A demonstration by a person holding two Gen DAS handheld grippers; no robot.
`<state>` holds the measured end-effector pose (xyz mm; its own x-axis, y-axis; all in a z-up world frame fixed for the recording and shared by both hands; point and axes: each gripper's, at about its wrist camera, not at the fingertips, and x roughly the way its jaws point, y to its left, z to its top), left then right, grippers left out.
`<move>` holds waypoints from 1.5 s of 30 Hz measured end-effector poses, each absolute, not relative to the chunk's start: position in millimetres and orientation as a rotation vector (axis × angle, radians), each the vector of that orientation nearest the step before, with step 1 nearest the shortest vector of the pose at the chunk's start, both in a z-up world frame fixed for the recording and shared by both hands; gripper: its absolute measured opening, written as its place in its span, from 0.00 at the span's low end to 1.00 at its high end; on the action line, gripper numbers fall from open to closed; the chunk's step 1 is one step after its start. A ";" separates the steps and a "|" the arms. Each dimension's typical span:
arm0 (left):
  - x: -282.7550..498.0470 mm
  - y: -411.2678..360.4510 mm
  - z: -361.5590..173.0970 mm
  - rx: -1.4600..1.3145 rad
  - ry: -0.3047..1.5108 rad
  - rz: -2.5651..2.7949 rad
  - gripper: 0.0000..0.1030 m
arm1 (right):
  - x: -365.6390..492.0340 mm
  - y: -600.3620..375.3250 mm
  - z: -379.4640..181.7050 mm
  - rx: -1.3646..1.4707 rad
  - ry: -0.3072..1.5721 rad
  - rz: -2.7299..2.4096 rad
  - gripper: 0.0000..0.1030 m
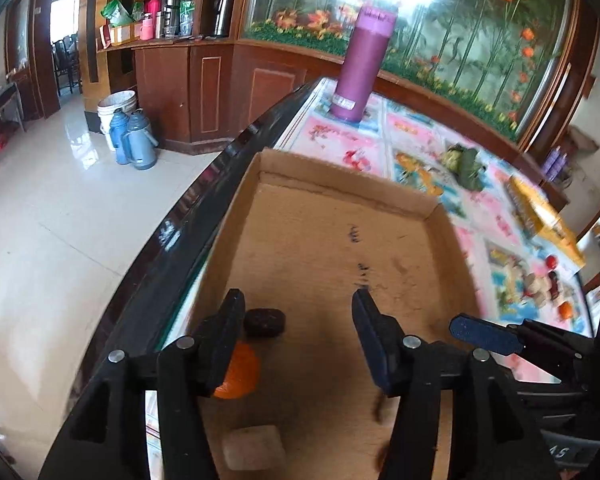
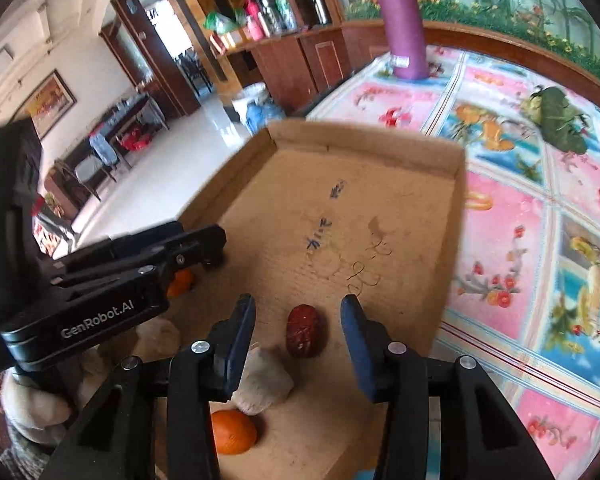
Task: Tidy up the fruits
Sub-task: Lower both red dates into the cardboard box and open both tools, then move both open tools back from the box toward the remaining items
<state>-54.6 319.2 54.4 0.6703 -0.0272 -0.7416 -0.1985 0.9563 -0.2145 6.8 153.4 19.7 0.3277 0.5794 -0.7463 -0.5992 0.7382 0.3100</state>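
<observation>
Several fruits already lie in the box [image 2: 380,208]: a red date [image 2: 305,331] just ahead of the right claw [image 2: 298,312] and between its spread jaws, a pale lump [image 2: 264,384] under its left jaw, and an orange [image 2: 233,431] nearer still, below that jaw. Both claws are wide and hold nothing. The left claw [image 1: 298,312] hangs over the box's near end, with a dark piece [image 1: 265,322] and an orange fruit [image 1: 238,372] beside its left jaw and a pale block [image 1: 252,448] beneath. More remains, I judge: only the left view shows small red and orange fruits [image 1: 556,284] on the cloth [image 1: 340,140] well off to that claw's right, outside the box. Only the right view shows the date clearly, and the left claw's body.
</observation>
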 end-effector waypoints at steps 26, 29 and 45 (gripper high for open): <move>-81.2 306.8 66.0 -0.309 0.718 -0.008 0.63 | -53.2 67.7 53.2 -0.077 0.788 0.674 0.60; -108.5 289.6 89.2 -0.325 0.653 0.014 0.64 | -56.2 40.9 51.1 -0.073 0.765 0.629 0.63; -222.7 216.8 137.1 -0.273 0.435 0.105 0.76 | -85.1 54.7 108.0 -0.433 0.869 0.750 0.78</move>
<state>-222.7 216.8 137.1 0.9023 0.0427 -0.4291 -0.1585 0.9582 -0.2380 -85.1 54.7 108.0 0.4198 0.4102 -0.8097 -0.7412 0.6698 -0.0450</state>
